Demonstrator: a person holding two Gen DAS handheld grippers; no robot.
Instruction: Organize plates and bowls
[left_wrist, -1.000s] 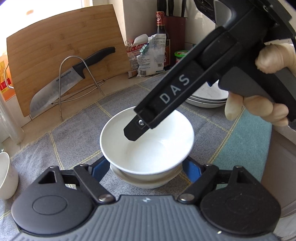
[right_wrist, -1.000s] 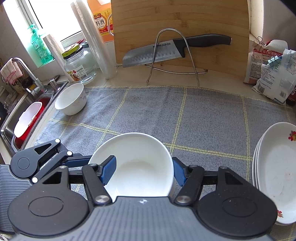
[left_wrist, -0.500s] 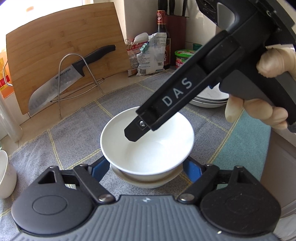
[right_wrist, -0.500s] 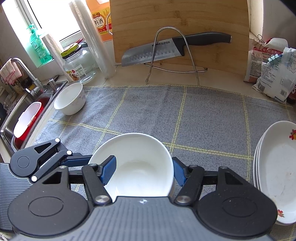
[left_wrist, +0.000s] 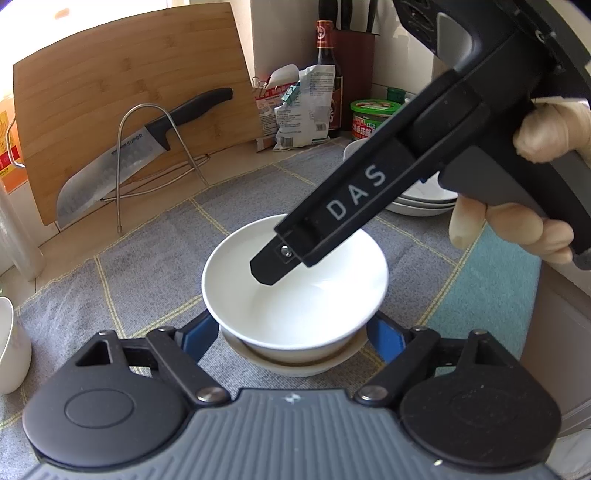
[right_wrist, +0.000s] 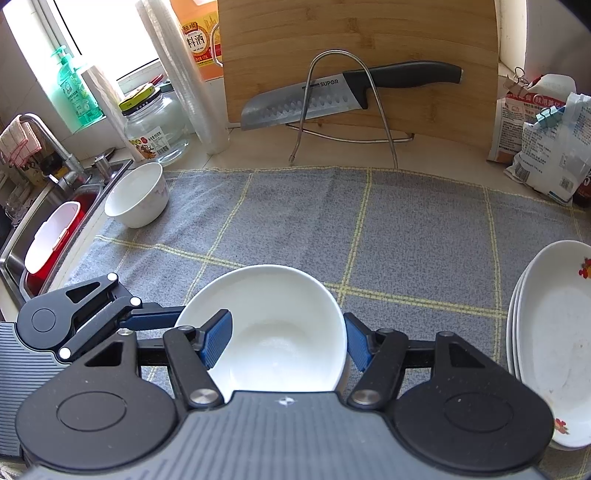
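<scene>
Now the white bowl (left_wrist: 295, 291) sits low in the centre of the left wrist view, nested in a second, shallower bowl (left_wrist: 291, 360) that rests on the grey checked mat (left_wrist: 147, 266). The right gripper (right_wrist: 286, 338) holds the upper bowl by its rim: one blue pad (right_wrist: 218, 338) is inside the bowl and the other pad is outside its right wall, so the jaws are partly closed on the rim. The left gripper (left_wrist: 291, 332) is opened wide, with its blue pads on each side of the nested pair, low near the lower bowl; I cannot tell if they touch it.

I judge the step in hand is to settle this bowl into the stack. To do it well, keep the bowl level and centred, let it sit fully, and only then open the right jaws. The inside pad should go straight up, so it does not drag the rim. The left pads can steady the lower bowl.

Another white bowl (right_wrist: 136, 199) waits at the left of the right wrist view beside the sink (right_wrist: 22, 236), and stacked plates (right_wrist: 546, 332) lie at the right edge.
</scene>
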